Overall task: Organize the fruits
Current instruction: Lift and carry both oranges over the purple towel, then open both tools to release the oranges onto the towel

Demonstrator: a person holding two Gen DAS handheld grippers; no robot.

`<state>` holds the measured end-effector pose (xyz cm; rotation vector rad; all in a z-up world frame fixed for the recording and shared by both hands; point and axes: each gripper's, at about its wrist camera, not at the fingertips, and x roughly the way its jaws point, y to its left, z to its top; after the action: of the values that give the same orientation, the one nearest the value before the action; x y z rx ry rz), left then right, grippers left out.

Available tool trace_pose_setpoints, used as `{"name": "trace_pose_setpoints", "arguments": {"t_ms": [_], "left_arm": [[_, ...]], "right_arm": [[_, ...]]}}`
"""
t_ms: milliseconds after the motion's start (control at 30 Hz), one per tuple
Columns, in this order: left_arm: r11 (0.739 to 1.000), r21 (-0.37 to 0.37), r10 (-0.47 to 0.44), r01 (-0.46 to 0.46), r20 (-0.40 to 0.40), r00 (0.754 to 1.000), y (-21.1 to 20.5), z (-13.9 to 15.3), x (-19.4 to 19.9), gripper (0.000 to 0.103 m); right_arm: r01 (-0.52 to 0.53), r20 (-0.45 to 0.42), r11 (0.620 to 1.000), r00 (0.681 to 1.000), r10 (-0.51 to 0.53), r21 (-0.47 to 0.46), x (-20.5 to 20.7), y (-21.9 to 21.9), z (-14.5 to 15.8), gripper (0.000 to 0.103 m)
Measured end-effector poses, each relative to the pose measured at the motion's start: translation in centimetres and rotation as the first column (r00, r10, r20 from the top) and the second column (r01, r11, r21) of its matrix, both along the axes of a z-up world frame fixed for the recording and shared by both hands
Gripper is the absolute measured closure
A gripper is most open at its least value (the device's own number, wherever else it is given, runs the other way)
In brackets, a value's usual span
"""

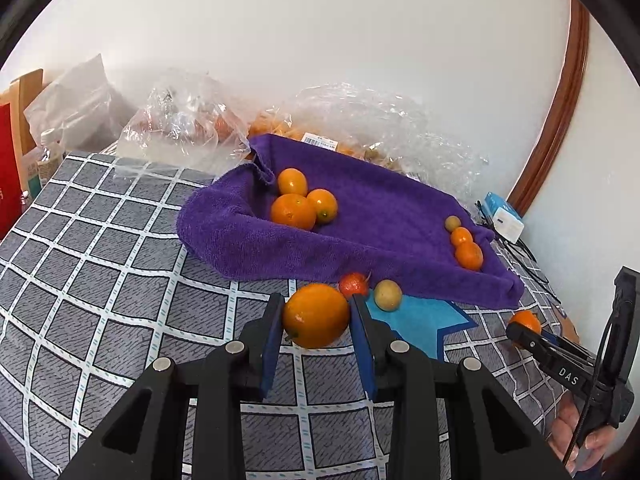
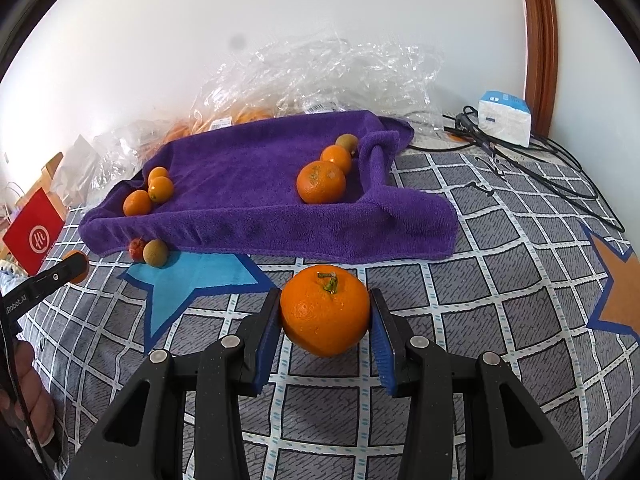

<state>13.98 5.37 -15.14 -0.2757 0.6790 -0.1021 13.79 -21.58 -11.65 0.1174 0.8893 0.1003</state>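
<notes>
Each claw grips an orange: left gripper (image 1: pixel 316 312) holds orange (image 1: pixel 316 315), right gripper (image 2: pixel 325 308) holds mandarin (image 2: pixel 325 309); purple towel (image 2: pixel 256 184) lies above, mid-frame.

A grey checked bedcover (image 2: pixel 460 216) with white grid lines carries a blue star (image 2: pixel 192 280) and an orange star (image 2: pixel 620 292). Crumpled clear plastic bags (image 2: pixel 320 76) lie against the white wall (image 2: pixel 280 8). A white-and-blue box (image 2: pixel 505 118) rests near black cables (image 2: pixel 536 160) beside a brown wooden frame (image 2: pixel 540 40). A red card (image 2: pixel 34 232) stands at the left edge, near a brown paper bag (image 1: pixel 24 92).
</notes>
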Motion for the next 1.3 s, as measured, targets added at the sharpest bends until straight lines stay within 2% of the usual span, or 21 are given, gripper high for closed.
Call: {"name": "trace_pose_setpoints", "arguments": {"t_ms": [333, 667, 833, 967, 1100, 1300], "left_arm": [[0.999, -0.026, 0.020, -0.020, 0.002, 1.000, 0.5, 0.0, 0.0, 0.072], [0.997, -0.056, 0.061, -0.061, 0.001, 0.998, 1.6, 0.1, 0.2, 0.072], [0.992, -0.062, 0.106, -0.106, -0.002, 0.994, 2.8, 1.3, 0.9, 0.072], [0.993, -0.007, 0.117, -0.117, 0.022, 0.993, 3.2, 3.4, 1.8, 0.072], [0.991, 0.043, 0.123, -0.125, 0.041, 0.992, 3.3, 5.3, 3.7, 0.072], [0.993, 0.058, 0.103, -0.105, 0.039, 0.994, 3.1, 6.8, 7.1, 0.072]], "right_arm": [[0.002, 0.016, 0.999, 1.000, -0.002, 0.045, 0.1, -0.5, 0.1, 0.061], [-0.008, -0.013, 0.997, 1.000, 0.009, 0.079, 1.9, -0.5, 0.9, 0.061], [-0.033, 0.022, 0.998, 0.999, 0.032, 0.051, 4.6, -0.5, 3.1, 0.061], [-0.040, 0.049, 0.999, 0.998, 0.038, 0.025, 7.8, -0.6, 4.0, 0.061], [-0.050, 0.049, 0.999, 0.998, 0.050, 0.006, 11.8, -0.3, 4.0, 0.061], [-0.083, -0.013, 0.996, 0.996, 0.084, 0.014, 16.6, 1.0, 2.3, 0.061]]}}
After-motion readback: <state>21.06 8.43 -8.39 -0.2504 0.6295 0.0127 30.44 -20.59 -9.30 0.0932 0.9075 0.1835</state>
